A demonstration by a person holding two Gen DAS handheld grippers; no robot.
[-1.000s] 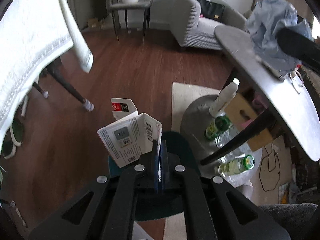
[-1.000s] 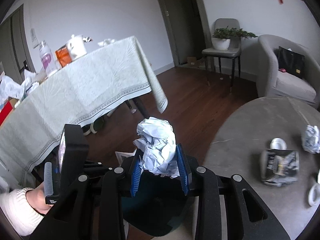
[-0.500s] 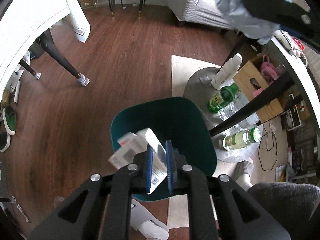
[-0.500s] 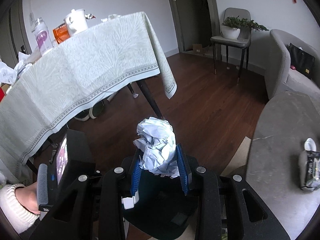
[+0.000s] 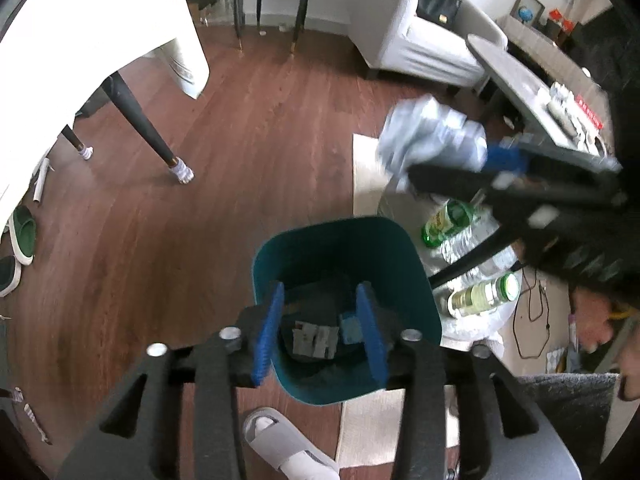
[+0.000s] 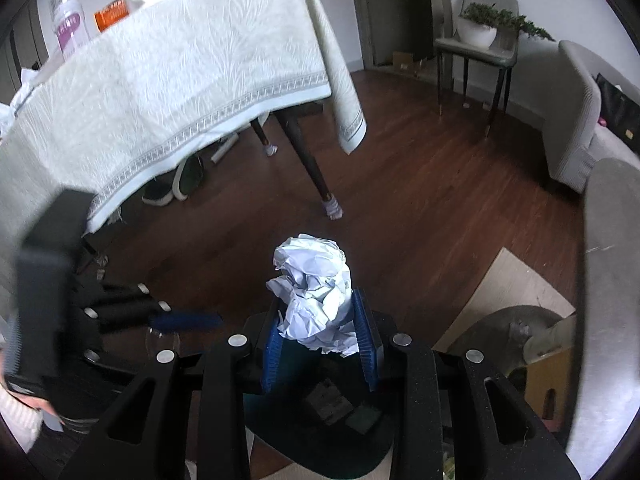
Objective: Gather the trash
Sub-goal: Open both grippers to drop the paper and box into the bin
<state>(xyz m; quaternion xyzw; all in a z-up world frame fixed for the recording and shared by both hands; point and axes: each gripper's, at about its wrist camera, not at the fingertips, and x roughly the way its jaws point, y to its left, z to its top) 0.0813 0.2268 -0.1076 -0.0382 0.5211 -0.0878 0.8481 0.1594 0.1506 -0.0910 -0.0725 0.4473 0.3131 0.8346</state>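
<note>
A teal trash bin (image 5: 416, 280) stands on the wooden floor beside a low round table. My left gripper (image 5: 320, 330) is open and empty right above the bin. A white carton (image 5: 316, 342) lies at the bin's bottom between the blue pads. My right gripper (image 6: 318, 336) is shut on a crumpled white paper ball (image 6: 314, 292) and hovers over the bin (image 6: 316, 440). In the left wrist view the paper ball (image 5: 432, 132) and the right gripper come in from the upper right, blurred.
Green and clear bottles (image 5: 476, 292) lie on the low round table right of the bin. A dining table with a pale cloth (image 6: 180, 76) stands at the left, with a dark leg (image 6: 308, 164). A grey table (image 6: 608, 280) edges the right. A white slipper (image 5: 280, 444) lies near the bin.
My left gripper opened and the white carton dropped into the bin. My right gripper carried the paper ball from over the grey table down toward the bin.
</note>
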